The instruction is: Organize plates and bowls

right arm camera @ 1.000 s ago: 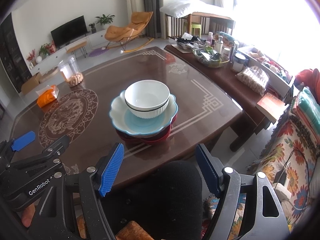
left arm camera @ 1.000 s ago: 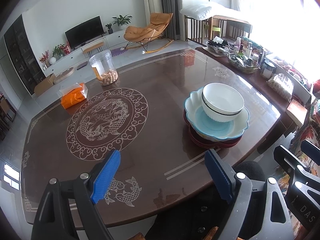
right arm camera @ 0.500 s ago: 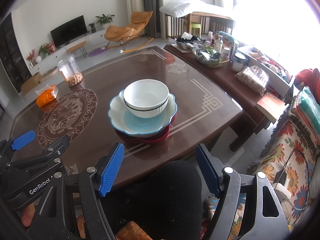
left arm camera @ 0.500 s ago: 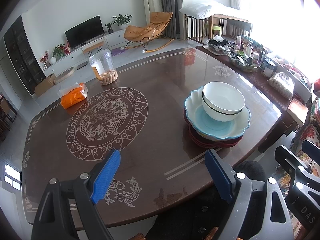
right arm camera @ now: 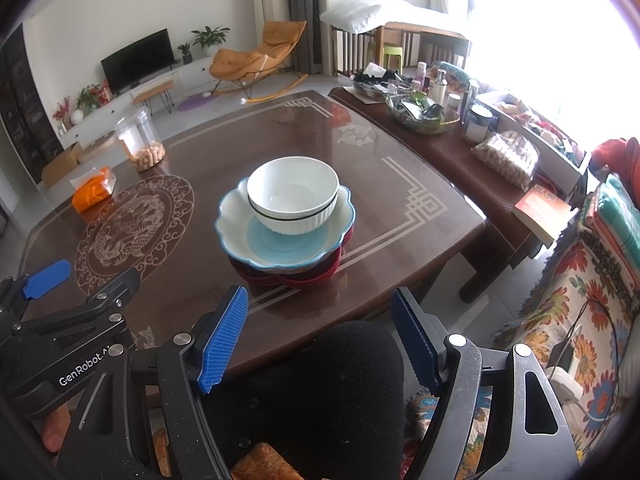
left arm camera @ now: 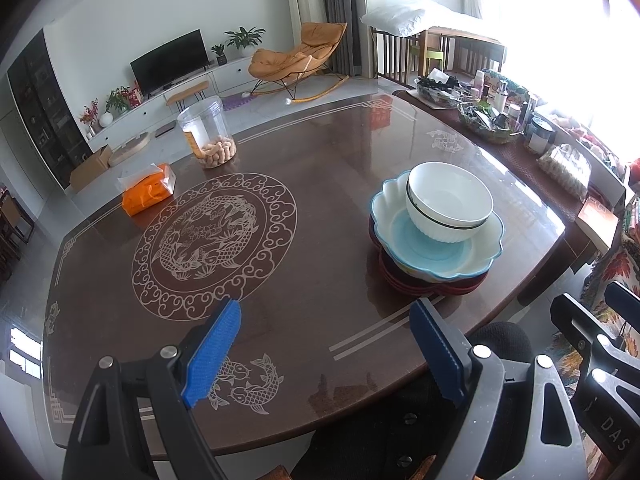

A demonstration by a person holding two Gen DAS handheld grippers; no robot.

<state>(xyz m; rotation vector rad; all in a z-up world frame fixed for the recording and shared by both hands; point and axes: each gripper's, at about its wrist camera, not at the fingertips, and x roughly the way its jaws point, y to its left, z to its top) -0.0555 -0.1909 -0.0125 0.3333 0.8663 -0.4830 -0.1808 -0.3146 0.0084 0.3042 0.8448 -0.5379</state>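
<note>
A white ribbed bowl [left arm camera: 449,204] [right arm camera: 294,198] sits inside a scalloped pale-blue dish [left arm camera: 460,254] [right arm camera: 240,236], which rests on stacked dark red plates [left arm camera: 424,286] [right arm camera: 304,278] on the brown table [left arm camera: 320,208] [right arm camera: 400,208]. My left gripper [left arm camera: 324,346] hovers open over the table's near edge, left of the stack, nothing between its blue pads. My right gripper [right arm camera: 320,332] is open too, held back from the stack above the near edge and a dark knee. Each gripper shows at the side of the other's view.
An orange tissue pack [left arm camera: 148,192] and a clear jar of snacks [left arm camera: 208,136] stand at the table's far left. A cluttered side table [right arm camera: 440,136] with baskets, jars and a book [right arm camera: 544,210] runs along the right. A patterned sofa cover [right arm camera: 580,280] lies beyond.
</note>
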